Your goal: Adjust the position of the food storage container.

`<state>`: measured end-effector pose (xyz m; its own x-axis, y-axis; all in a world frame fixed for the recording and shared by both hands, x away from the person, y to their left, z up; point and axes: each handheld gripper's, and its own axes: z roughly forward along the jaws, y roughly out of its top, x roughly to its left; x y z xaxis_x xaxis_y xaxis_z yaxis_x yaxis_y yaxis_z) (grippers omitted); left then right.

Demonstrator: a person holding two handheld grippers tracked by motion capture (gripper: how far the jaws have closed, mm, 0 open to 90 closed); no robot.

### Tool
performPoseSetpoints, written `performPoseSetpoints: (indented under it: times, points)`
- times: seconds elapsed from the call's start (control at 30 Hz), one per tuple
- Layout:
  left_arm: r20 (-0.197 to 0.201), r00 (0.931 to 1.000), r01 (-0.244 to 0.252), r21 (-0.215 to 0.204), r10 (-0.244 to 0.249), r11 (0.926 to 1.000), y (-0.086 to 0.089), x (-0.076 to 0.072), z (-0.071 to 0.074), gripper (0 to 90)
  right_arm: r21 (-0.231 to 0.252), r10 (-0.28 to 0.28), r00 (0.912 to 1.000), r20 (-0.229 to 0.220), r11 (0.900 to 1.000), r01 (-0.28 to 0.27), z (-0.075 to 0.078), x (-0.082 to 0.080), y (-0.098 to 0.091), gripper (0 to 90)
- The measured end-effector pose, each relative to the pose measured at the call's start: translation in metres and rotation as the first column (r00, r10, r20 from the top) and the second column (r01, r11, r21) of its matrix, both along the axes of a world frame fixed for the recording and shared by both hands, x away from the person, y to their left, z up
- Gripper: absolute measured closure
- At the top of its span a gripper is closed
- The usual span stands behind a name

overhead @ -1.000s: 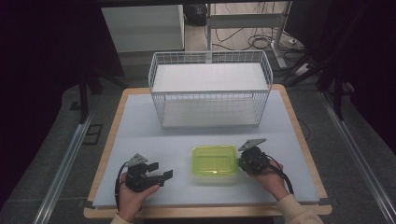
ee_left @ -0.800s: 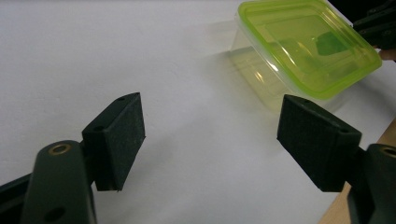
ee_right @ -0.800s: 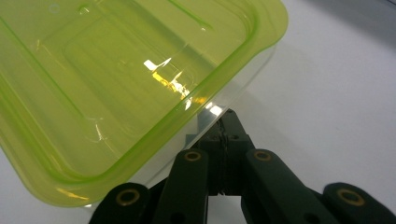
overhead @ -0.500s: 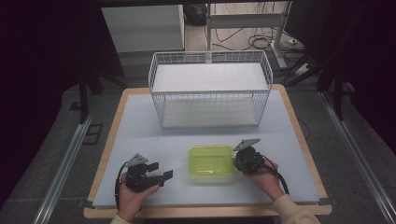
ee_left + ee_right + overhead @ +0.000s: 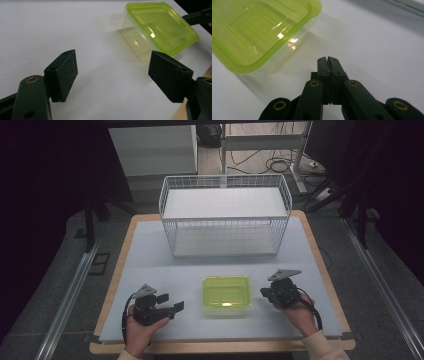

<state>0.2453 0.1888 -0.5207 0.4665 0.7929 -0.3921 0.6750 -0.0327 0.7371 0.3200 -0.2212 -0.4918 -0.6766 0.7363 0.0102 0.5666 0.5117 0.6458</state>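
The right claw [image 5: 264,293] is backing off to the right. A moment ago it sat right up against the right edge of the green-lidded container [image 5: 226,291], and now there's a visible strip of bare table [image 5: 150,265] between the two. Its jaws are pressed flat together with nothing between them (the right gripper view shows them meeting edge to edge, the container's corner off to the upper left). The container itself looks to be in about the same spot as before, near the front of the table, roughly centred, lid on, well short of the wire basket [image 5: 225,217] at the far side.

The left claw [image 5: 172,306] hasn't budged. It sits to the left of the container with jaws spread wide, holding nothing, aimed across at the container.

My read: the right one was nudging or steadying the box rather than gripping it, and the actual grab hasn't happened yet. The open left claw looks like the better candidate for that.
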Motion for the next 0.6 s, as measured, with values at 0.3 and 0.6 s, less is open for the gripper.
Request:
performPoseSetpoints:
  times: [0.3,0.6]
  points:
    - [-0.002,1.0000,-0.005,0.003,0.005,1.0000,0.001,0.000,0.001,22.9,0.181,0.003,0.9995,-0.030,0.9834,0.002,0.005,-0.007,-0.030,84.7]
    - [-0.031,0.9994,0.015,-0.059,-0.017,0.9981,0.000,0.001,0.008,25.0,0.322,-0.009,0.9949,-0.101,0.9457,0.042,0.007,-0.003,-0.034,47.2]
